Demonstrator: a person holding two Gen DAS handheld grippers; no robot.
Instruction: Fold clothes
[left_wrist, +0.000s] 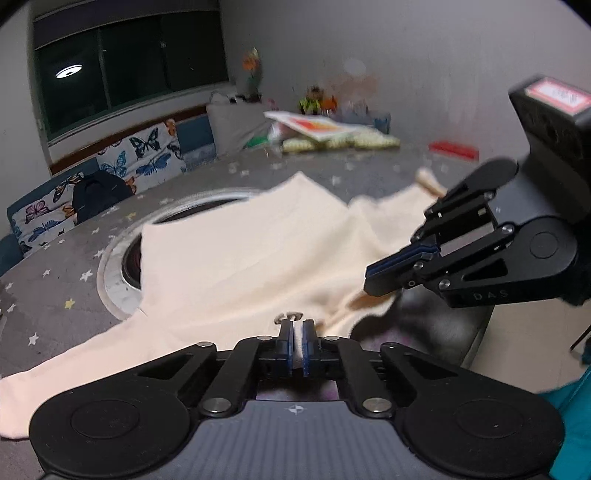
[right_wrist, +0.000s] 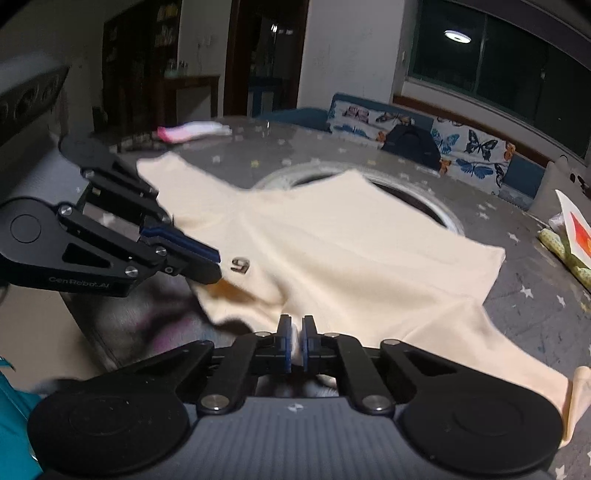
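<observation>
A cream long-sleeved top (left_wrist: 236, 254) lies spread over a grey star-print round table (left_wrist: 55, 280), partly covering the table's round centre hole (left_wrist: 129, 258). My left gripper (left_wrist: 298, 326) is shut on the near edge of the top by its neckline. My right gripper (right_wrist: 295, 323) is shut on the same near edge a little way along. Each gripper shows in the other's view: the right one (left_wrist: 384, 277) at right, the left one (right_wrist: 203, 266) at left, both pinching cream cloth. The top (right_wrist: 351, 251) carries a small dark logo (right_wrist: 240, 264).
Books and packets (left_wrist: 325, 133) and a red item (left_wrist: 452, 149) lie at the table's far side. A pink and white object (right_wrist: 192, 131) lies at the far edge. A butterfly-print bench (right_wrist: 461, 147) with a dark bag (right_wrist: 410, 142) stands behind the table under a window.
</observation>
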